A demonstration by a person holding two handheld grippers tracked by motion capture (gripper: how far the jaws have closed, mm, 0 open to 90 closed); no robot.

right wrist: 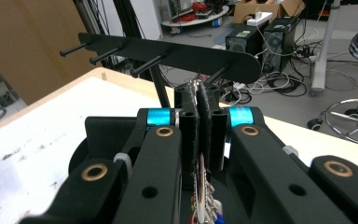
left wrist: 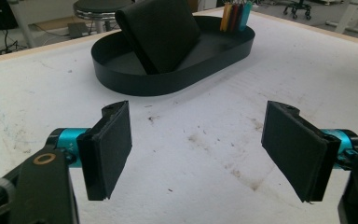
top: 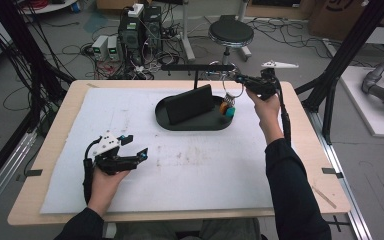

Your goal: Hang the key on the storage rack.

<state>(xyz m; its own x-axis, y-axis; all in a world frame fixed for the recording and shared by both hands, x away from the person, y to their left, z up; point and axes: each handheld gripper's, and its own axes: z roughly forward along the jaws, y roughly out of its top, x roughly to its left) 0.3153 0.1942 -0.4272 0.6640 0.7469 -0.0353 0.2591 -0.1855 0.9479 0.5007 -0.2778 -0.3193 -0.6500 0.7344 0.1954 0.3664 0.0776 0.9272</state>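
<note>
Oval matt black plastic tray (top: 166, 118); thin shiny metal key ring (top: 233, 89); pale wooden desk (top: 32, 152) under a rough, stained white mat (top: 190, 170); matt black plastic tool pads (left wrist: 112, 149), foam-like in texture.

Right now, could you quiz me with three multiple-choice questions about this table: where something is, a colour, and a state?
1. Where does the coloured bunch hang?
A over the tray's right end
B on the floor
C at the mat's near edge
2. The oval tray is:
A white
B black
C orange
3. The left gripper's jaws are:
A shut on a ring
B shut, empty
C open, empty

1 A: it dangles there below the right gripper.
2 B: its wall is black.
3 C: bare mat shows between them.
</note>
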